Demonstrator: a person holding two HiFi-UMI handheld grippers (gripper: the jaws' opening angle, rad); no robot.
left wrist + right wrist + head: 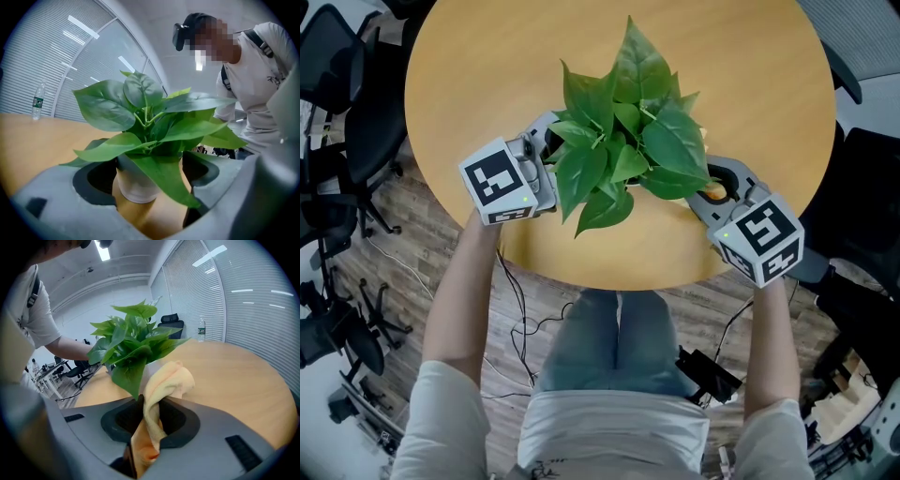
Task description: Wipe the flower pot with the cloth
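Note:
A leafy green plant [623,141] stands in a white flower pot [136,185] on the round wooden table [487,56]. From the head view the leaves hide the pot. My left gripper [555,155] is at the plant's left side. In the left gripper view its jaws stand wide on either side of the pot, with bare wood showing between the pot and the right-hand jaw. My right gripper [712,183] is at the plant's right side, shut on a yellow-orange cloth [166,380]. The cloth [715,190] bulges out ahead of the jaws, close to the leaves.
A water bottle [37,101] stands far off on the table, also seen as the bottle [201,329] near the blinds. Black office chairs [347,112] crowd the floor left of the table. The plant sits near the table's front edge, close to the person.

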